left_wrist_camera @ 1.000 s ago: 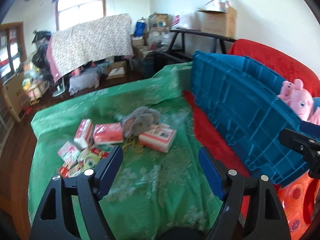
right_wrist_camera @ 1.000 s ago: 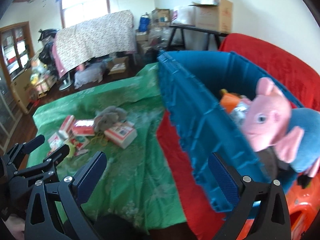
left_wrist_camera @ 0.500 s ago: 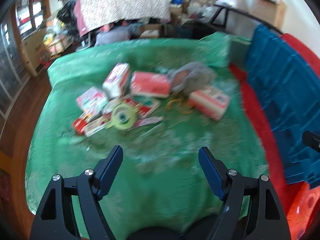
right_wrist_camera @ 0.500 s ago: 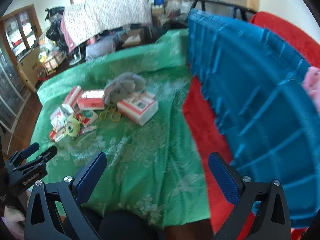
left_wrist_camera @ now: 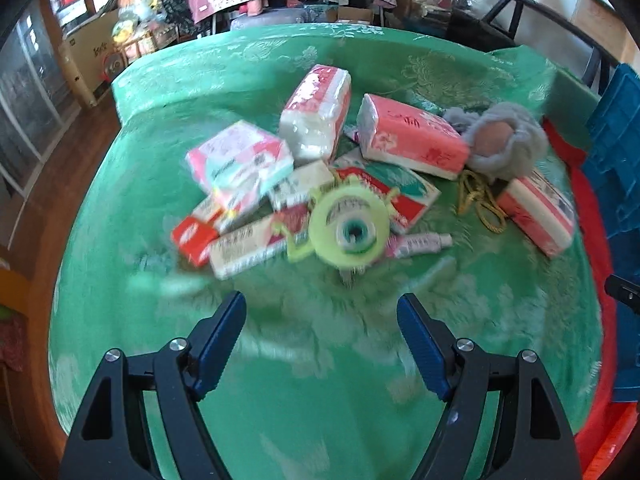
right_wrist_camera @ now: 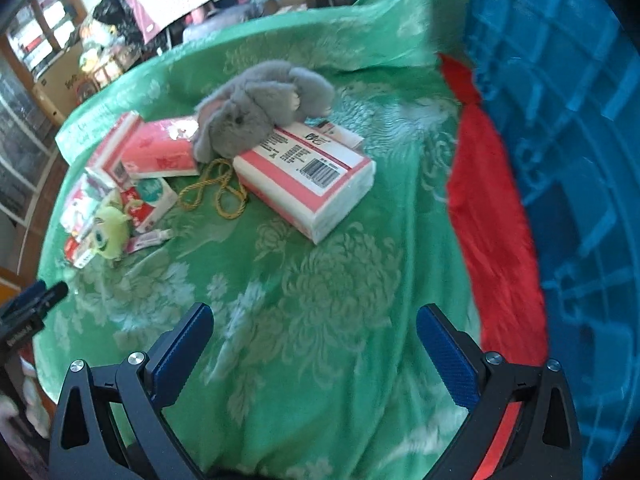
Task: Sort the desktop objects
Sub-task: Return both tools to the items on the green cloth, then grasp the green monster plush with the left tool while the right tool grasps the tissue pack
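A heap of objects lies on the green cloth (left_wrist_camera: pixel 320 360): pink tissue packs (left_wrist_camera: pixel 412 142), a green one-eyed toy (left_wrist_camera: pixel 348 226), a small tube (left_wrist_camera: pixel 420 243), flat boxes (left_wrist_camera: pixel 244 246), a gold cord (left_wrist_camera: pixel 480 200) and a grey plush elephant (left_wrist_camera: pixel 500 146). My left gripper (left_wrist_camera: pixel 322 322) hangs open above the cloth, just short of the green toy, with nothing between its fingers. In the right wrist view the grey plush elephant (right_wrist_camera: pixel 260 110) rests on a tissue pack (right_wrist_camera: pixel 308 176). My right gripper (right_wrist_camera: pixel 314 340) is open over bare cloth, nearer than that pack.
A big blue crate (right_wrist_camera: pixel 568 160) stands on the right on a red cloth (right_wrist_camera: pixel 488 208). The left gripper's fingers (right_wrist_camera: pixel 32 300) show at the left edge of the right wrist view. Beyond the table lie a wooden floor, boxes and a covered rack.
Both grippers have dropped and tilted downward toward the heap on the green cloth. The crate has slid out to the right of both views. The jaws have stayed equally wide.
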{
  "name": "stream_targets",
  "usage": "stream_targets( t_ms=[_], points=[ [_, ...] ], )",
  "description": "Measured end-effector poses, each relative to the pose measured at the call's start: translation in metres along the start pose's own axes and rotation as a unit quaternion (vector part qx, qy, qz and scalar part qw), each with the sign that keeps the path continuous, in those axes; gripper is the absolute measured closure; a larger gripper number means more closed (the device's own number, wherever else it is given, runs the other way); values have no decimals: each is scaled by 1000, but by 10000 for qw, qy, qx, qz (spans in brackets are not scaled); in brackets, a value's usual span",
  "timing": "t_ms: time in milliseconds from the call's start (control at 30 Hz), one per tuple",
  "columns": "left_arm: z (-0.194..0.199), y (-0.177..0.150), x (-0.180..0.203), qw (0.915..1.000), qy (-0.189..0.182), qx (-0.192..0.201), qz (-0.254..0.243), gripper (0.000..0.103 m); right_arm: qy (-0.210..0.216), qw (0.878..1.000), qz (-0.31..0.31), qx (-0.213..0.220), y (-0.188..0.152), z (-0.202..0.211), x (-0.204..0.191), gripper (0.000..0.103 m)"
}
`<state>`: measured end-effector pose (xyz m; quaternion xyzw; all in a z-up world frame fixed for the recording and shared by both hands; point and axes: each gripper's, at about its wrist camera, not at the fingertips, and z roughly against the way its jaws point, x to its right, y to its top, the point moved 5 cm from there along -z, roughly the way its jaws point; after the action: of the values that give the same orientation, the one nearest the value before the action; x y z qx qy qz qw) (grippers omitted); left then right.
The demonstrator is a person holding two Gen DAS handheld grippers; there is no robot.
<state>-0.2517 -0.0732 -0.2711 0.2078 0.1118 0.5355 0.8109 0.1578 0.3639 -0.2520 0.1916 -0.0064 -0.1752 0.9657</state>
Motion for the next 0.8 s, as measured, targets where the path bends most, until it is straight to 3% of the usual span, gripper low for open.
stream_targets(
  t_ms=[100, 200, 467, 800],
  points=[
    [-21, 21, 8, 9995, 98, -35, -288, 25, -94, 9997, 182, -103, 17, -21, 1, 0],
    [-51, 35, 16, 9984, 105, -375, -418, 25, -36, 9995, 239, -180, 37, -36, 3, 0],
    [-101, 43, 32, 9916, 426, -864, -864, 25, -227, 9956, 769, -492, 92, -82, 3, 0],
    [-111, 47, 31, 9904, 147, -1074, -863, 28, -29, 9870, 1078, -1194, 109, -128, -9, 0]
  ],
)
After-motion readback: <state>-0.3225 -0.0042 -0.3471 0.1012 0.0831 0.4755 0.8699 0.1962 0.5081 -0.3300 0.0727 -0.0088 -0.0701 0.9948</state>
